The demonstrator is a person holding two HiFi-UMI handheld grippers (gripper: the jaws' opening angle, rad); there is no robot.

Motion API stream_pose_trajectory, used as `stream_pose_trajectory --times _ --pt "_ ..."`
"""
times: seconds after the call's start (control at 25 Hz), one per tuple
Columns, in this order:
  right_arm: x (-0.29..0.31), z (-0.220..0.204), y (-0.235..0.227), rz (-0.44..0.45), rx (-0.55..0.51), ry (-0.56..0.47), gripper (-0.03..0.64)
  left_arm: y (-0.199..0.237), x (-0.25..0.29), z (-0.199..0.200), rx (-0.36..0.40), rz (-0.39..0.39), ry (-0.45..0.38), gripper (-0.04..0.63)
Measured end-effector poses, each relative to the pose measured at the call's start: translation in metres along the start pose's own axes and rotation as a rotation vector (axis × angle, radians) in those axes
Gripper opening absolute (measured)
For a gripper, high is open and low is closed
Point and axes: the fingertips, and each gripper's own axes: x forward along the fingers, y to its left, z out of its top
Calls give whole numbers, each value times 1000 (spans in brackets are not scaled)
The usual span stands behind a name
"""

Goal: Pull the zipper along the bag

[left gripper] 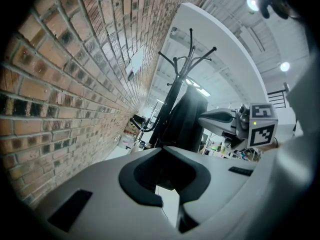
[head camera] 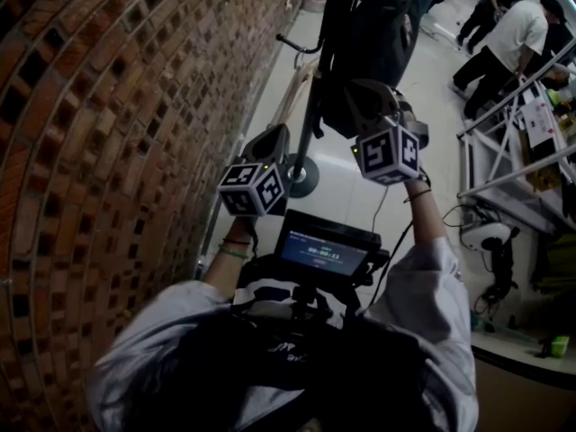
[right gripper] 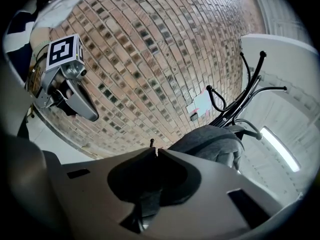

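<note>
- Nearest, the right gripper (right gripper: pixel 154 151) was seen with its jaws pressed together on a thin dark piece, taken for the zipper pull (right gripper: pixel 151 143). A stub of it stood out just past the tips.
- Directly ahead of those tips and slightly to their right, the bag (right gripper: pixel 210 141) was found close against the gripper's nose.
- It hung upright on the coat stand (right gripper: pixel 235 101), so its long axis ran along the pole. The zipper's own line could not be made out, and the coming draw was judged to run along the bag's length, not across it.
- Farther off, the left gripper (left gripper: pixel 163 149) was found with its jaws met at the tips and nothing between them. The bag lay ahead and above, apart from it, so the right hand was the nearer.
- Beyond both, the brick wall (head camera: pixel 108 151) was seen.
</note>
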Motion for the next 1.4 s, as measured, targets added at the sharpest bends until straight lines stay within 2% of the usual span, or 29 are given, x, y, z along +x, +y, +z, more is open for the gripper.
stream_pose_trajectory --times 0.32,1.4 --pt "4 -11 15 35 11 13 23 -4 0 -2 -4 -2 11 8" --pt "9 -31 37 64 97 35 20 -4 3 -6 3 -13 8 8"
